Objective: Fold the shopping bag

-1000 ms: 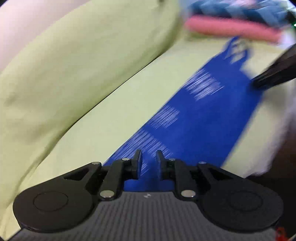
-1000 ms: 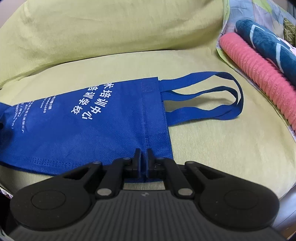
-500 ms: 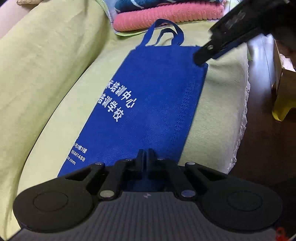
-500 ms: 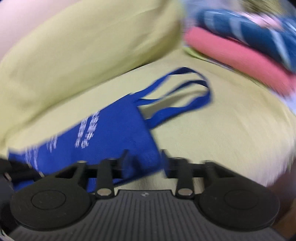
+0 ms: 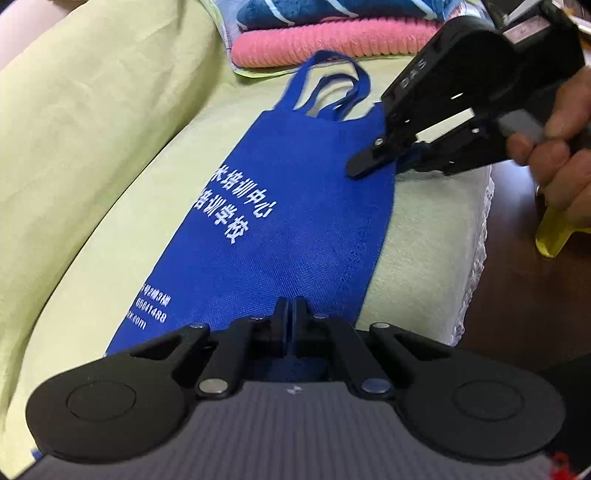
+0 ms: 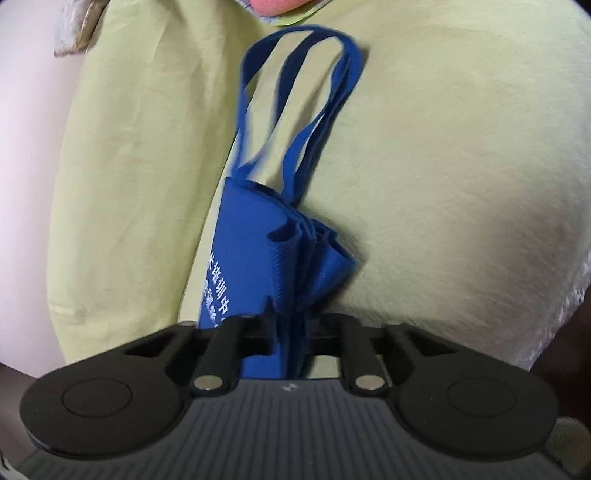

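Note:
A blue non-woven shopping bag (image 5: pixel 295 206) with white print lies flat on a yellow-green sofa seat, its handles (image 5: pixel 332 85) pointing toward the far end. My left gripper (image 5: pixel 290 314) is shut on the bag's bottom edge. In the left wrist view my right gripper (image 5: pixel 391 158) pinches the bag's near-side edge close to the top, held by a hand (image 5: pixel 554 147). In the right wrist view the right gripper (image 6: pixel 291 321) is shut on bunched bag fabric (image 6: pixel 295 258), with the handles (image 6: pixel 303 92) stretching away ahead.
A folded pink towel (image 5: pixel 332 40) and a blue patterned towel (image 5: pixel 314 11) are stacked at the sofa's far end. The sofa backrest (image 5: pixel 92 110) rises on the left. Dark wooden floor (image 5: pixel 517 295) and a yellow object (image 5: pixel 554 232) lie off the seat's right edge.
My left gripper shut on the bag's bottom edge. My right gripper opened, shifted, then shut again on the bag's side edge near the top, bunching the fabric.

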Demonstrator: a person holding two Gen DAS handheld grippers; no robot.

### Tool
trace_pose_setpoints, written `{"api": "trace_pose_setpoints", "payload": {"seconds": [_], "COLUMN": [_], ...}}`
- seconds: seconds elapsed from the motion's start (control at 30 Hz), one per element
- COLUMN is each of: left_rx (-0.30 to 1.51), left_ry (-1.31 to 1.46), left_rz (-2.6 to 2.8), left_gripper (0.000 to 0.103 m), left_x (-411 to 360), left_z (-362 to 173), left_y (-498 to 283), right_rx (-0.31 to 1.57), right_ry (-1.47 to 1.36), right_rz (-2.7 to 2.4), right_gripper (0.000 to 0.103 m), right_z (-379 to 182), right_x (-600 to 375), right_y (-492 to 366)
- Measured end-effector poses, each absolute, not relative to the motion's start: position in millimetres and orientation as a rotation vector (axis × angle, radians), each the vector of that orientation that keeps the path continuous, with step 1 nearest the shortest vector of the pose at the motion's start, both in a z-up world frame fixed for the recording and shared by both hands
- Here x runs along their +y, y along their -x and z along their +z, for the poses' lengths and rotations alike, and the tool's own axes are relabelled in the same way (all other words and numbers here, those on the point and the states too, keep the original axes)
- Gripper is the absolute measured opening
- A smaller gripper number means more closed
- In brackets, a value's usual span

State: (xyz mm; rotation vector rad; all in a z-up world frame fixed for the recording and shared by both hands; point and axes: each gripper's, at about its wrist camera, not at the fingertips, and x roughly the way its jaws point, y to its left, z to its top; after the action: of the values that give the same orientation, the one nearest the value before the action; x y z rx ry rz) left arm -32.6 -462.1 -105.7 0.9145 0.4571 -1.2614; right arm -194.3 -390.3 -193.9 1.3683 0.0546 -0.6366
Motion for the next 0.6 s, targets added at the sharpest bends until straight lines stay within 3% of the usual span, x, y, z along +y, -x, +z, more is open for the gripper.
{"api": "trace_pose_setpoints", "payload": {"seconds": [0.1, 0.2, 0.37, 0.6], "left_rx": [0.471, 0.471, 0.476, 0.531], "left_ry": [-0.893, -0.862, -0.814, -0.844], "left_rz": [-1.266, -1.272, -1.284, -1.419], "left_gripper": [0.000, 0.015, 0.014, 0.010], "left_x": [-465.4, -464.2, -461.3, -459.2], "left_z": [-99.7, -85.0, -62.6, -81.5], "left_y": [20.7, -7.1, -54.7, -104.2], "right_rx": [0.134, 0.219, 0.345, 0.533], "right_ry": [-1.201, -1.033, -0.789, -0.516], "right_rz": [-0.634, -0.607, -0.554, -0.551], "right_gripper": [0.006, 0.005, 0.005, 0.005], "right_z": [-174.2, -151.1, -118.9, -99.9], "right_x": [-405.1, -436.8, -508.8, -587.7], "right_y": [169.5, 132.3, 57.8, -41.2]}}
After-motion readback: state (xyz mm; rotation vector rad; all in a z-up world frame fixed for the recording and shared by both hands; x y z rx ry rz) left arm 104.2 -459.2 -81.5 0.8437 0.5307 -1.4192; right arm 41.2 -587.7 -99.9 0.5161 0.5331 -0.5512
